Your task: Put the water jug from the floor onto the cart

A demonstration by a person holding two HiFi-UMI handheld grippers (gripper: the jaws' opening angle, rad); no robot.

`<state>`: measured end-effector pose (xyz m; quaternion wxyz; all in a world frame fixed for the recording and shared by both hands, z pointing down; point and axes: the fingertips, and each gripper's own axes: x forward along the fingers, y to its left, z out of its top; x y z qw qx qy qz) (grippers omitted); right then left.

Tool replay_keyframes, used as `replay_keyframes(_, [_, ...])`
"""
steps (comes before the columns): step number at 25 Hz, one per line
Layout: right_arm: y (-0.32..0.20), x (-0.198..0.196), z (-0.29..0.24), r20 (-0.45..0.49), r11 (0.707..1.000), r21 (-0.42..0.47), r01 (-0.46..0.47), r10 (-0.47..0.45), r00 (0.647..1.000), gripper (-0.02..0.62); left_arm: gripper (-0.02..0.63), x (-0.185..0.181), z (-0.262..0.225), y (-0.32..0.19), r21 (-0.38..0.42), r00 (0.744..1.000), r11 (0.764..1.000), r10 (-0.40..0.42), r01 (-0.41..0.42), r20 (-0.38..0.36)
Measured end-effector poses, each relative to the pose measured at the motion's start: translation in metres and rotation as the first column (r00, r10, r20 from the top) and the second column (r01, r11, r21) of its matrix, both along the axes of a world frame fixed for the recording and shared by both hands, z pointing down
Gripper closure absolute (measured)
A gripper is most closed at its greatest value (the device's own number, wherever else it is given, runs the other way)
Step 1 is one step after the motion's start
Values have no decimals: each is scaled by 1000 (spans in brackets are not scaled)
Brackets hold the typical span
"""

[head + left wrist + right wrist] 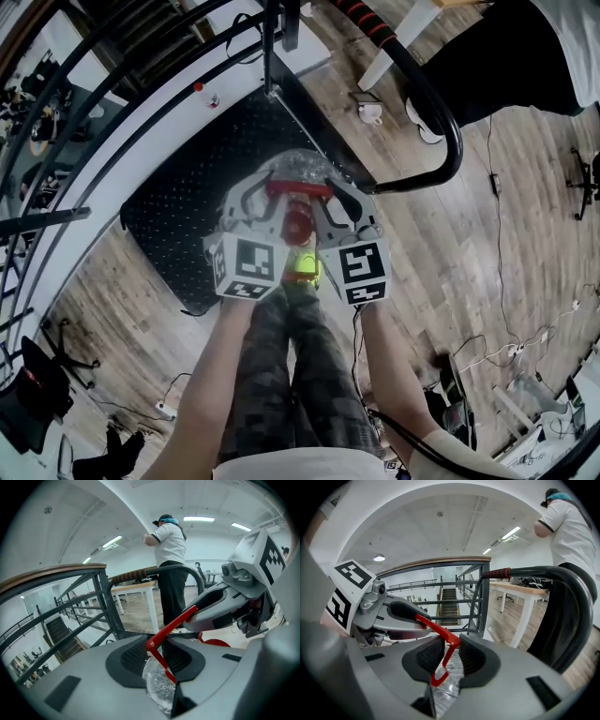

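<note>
The water jug point(302, 171) is clear plastic with a red cap point(297, 224) and a red carrying handle point(298, 188). It hangs over the near edge of the cart's black studded deck point(187, 192). My left gripper point(255, 194) is shut on the handle's left end and my right gripper point(339, 194) on its right end. In the left gripper view the red handle point(161, 654) runs between my left gripper's point(157, 657) pads, with the clear jug point(158, 686) below. In the right gripper view the handle point(443, 641) sits between my right gripper's point(449, 656) pads above the jug point(449, 686).
The cart's black push bar point(442, 122) with a red grip curves round at the right. A dark stair railing point(56, 103) runs along the left. A person in a white shirt point(169, 545) stands by a white table point(136, 590). A cup point(371, 113) and cables point(506, 352) lie on the wooden floor.
</note>
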<state>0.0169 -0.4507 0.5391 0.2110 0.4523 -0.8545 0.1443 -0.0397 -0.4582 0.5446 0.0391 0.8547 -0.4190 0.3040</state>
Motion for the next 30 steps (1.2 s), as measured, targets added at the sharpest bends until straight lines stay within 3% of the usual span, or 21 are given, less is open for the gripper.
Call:
replay_keyframes(20, [-56,13,15,11,999,35,-24,24,1000,500,503,14,13,-58,29,999,999,34,-34,-23])
replay_keyframes(30, [-73,25,21,60,998,42,-39,37,998,500,503,24,17,-75,75,993,997,44,-36,-113])
